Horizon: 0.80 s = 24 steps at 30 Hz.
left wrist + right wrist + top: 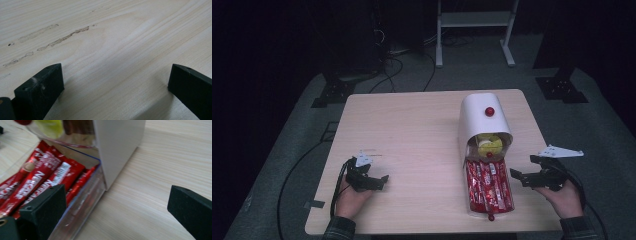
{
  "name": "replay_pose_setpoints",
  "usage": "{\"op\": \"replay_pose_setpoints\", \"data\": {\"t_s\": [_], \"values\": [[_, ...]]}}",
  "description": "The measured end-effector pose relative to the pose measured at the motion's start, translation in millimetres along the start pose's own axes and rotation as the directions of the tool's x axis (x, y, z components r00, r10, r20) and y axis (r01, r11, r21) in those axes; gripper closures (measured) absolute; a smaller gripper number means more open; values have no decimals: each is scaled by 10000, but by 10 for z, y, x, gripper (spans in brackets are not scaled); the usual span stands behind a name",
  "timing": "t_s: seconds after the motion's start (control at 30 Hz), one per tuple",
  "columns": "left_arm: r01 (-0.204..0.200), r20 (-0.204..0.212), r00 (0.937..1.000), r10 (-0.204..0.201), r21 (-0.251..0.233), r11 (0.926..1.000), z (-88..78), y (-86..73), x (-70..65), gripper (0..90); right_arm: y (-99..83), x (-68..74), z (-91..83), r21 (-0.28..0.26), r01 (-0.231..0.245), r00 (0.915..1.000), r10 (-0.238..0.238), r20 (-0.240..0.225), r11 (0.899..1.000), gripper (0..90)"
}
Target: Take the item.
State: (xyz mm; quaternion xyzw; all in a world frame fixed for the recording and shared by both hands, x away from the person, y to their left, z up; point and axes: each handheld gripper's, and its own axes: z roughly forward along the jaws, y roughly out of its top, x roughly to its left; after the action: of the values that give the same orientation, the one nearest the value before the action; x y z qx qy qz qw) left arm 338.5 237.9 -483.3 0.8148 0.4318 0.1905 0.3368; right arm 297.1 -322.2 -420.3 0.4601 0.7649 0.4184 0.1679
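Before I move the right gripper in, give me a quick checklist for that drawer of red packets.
1. Right gripper open: ok, jaws apart.
2. Right gripper beside the drawer, not touching: ok.
3. Drawer pulled out of the white box: ok.
4. Red packets lying flat inside: ok.
5. Left gripper out of the way, open over bare table: ok.
6. Drawer slides freely: cannot tell.

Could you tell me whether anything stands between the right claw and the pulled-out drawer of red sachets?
Nothing visible does. The right claw sits open just right of the clear drawer, with bare table between them. In the right gripper view, the drawer wall lies close by its jaws, the red sachets uncovered.
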Motion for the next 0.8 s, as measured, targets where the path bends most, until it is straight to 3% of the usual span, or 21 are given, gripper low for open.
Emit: {"op": "replay_pose_setpoints", "data": {"t_s": [0.63,0.8], "values": [[-13,35,10000,13,-9,10000,-1,-2,-7,0,85,297,-4,-160,721,9934,-732,-885,9973,21],[-34,37,10000,34,-2,10000,-2,-2,-9,0,105,375,-19,-308,915,9893,-944,-1115,9953,61]]}}
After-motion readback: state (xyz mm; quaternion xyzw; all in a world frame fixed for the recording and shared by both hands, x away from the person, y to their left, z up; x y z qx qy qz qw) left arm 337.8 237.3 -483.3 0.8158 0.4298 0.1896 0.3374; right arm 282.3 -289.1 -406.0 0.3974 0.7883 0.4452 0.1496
